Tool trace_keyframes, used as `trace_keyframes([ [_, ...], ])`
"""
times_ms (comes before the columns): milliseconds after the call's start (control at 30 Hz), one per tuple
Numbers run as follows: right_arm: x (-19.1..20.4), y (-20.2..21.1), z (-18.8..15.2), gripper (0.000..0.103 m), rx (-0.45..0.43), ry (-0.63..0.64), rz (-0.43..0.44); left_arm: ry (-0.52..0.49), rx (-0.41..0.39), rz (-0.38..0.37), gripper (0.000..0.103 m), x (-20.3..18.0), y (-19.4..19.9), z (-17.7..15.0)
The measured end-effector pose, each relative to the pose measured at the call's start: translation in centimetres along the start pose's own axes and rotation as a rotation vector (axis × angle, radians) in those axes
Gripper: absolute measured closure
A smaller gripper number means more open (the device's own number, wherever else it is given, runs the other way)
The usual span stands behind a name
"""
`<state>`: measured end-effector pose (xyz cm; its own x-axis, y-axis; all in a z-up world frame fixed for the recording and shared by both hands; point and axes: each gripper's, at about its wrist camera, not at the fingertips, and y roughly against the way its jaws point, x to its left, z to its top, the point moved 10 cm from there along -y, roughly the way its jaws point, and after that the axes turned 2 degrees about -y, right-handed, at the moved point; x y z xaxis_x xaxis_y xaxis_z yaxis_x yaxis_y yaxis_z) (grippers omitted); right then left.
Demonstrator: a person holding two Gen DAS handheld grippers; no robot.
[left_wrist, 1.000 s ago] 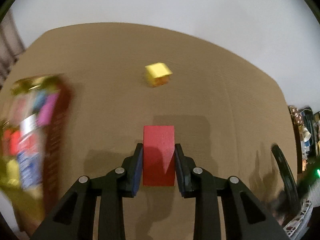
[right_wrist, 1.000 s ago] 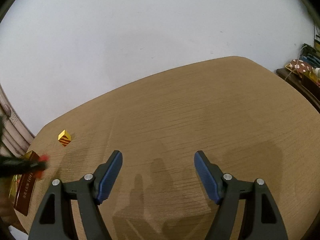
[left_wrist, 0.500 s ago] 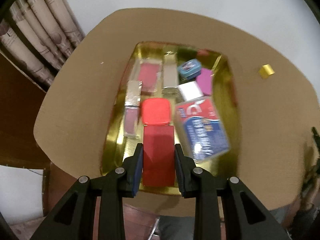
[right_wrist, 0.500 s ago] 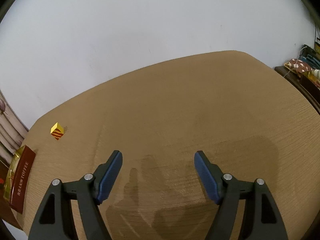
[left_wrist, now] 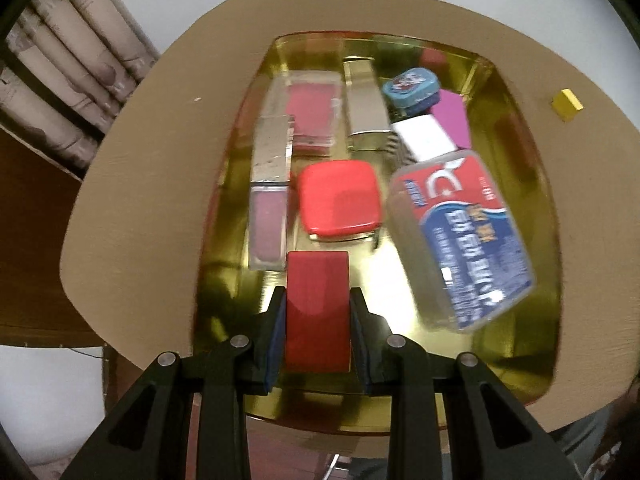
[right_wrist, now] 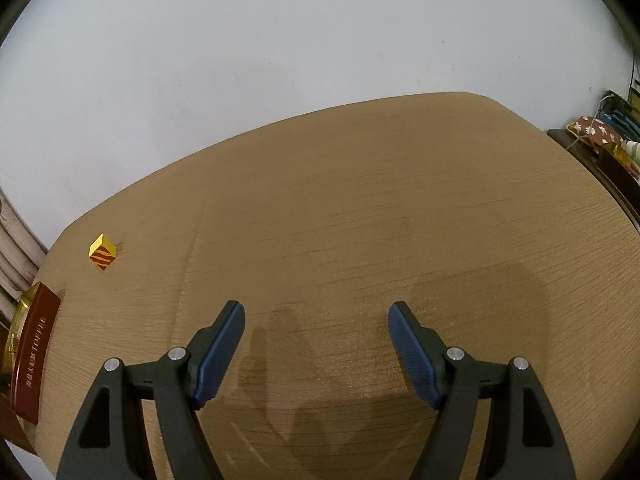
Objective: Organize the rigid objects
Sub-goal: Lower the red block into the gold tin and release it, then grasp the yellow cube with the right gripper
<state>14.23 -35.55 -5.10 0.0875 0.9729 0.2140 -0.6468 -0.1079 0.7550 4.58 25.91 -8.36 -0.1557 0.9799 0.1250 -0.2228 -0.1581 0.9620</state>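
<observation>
The left gripper (left_wrist: 318, 322) is clamped on a red block (left_wrist: 317, 312), a plain matte rectangular piece with flat faces and square edges, pinched on its two long sides by the blue-lined fingers. It hangs above the near end of the gold tray (left_wrist: 516, 80), a shiny rounded-corner tin resting on the tan table (left_wrist: 152, 184). Inside the tray, just beyond the block, lies a glossy red rounded-square case (left_wrist: 340, 198); to the left of that case are a lip-gloss tube with a silver cap (left_wrist: 269, 196) and a clear box with a pink insert (left_wrist: 310, 110), and beyond it a gold rectangular tube (left_wrist: 366, 104). To the right of the case sits a clear plastic box with a red and blue label (left_wrist: 464, 236); its print is too blurred to read. Past that box are a white block (left_wrist: 426, 138), a magenta piece (left_wrist: 454, 118) and a small blue tin (left_wrist: 412, 90). A yellow cube (left_wrist: 566, 105) stands on the table outside the tray's far right corner; in the right wrist view the cube (right_wrist: 102, 252) shows red wavy stripes. There the tray's maroon side wall (right_wrist: 34, 356) reads "TOFFEE". The right gripper (right_wrist: 316, 340) is spread wide and holds nothing, above bare table (right_wrist: 400, 220).
</observation>
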Motion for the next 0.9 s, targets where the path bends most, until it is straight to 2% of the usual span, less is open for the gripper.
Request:
trace_keyframes([
  [233,0.0,-0.3,-0.2,0.027,0.003,0.001,-0.002,-0.03,-0.023,0.06,0.067,1.4,-0.1,-0.5],
  [300,-0.1,-0.2,-0.2,0.027,0.003,0.001,-0.003,-0.048,-0.055,0.061,0.063,1.0,0.7,-0.6],
  [333,-0.1,-0.2,-0.3,0.027,0.004,0.002,-0.004,-0.05,-0.077,0.056,0.061,0.9,1.4,-0.5],
  [400,0.1,-0.3,-0.4,0.026,0.009,0.01,-0.01,-0.042,-0.123,0.033,0.049,0.9,2.9,-0.4],
  [433,-0.1,-0.2,-0.5,0.026,0.009,0.011,-0.013,-0.027,-0.154,0.009,0.046,0.8,3.9,-0.5],
  [533,0.1,-0.5,-0.7,0.026,0.021,0.024,-0.028,0.043,-0.244,-0.048,0.042,0.8,7.1,-1.0],
  [633,1.0,-0.8,-1.0,0.025,0.047,0.081,-0.057,0.12,-0.322,-0.087,0.031,0.5,9.9,-3.0],
  [700,2.7,-0.8,-1.4,0.026,0.07,0.132,-0.024,0.183,-0.379,-0.104,0.027,0.6,11.3,-4.7],
  [767,6.5,-0.2,-1.6,0.026,0.092,0.212,0.053,0.232,-0.434,-0.1,0.022,0.7,12.4,-7.2],
  [900,15.7,1.3,-1.1,0.026,0.132,0.39,0.211,0.342,-0.453,-0.103,0.018,1.2,12.0,-12.0],
])
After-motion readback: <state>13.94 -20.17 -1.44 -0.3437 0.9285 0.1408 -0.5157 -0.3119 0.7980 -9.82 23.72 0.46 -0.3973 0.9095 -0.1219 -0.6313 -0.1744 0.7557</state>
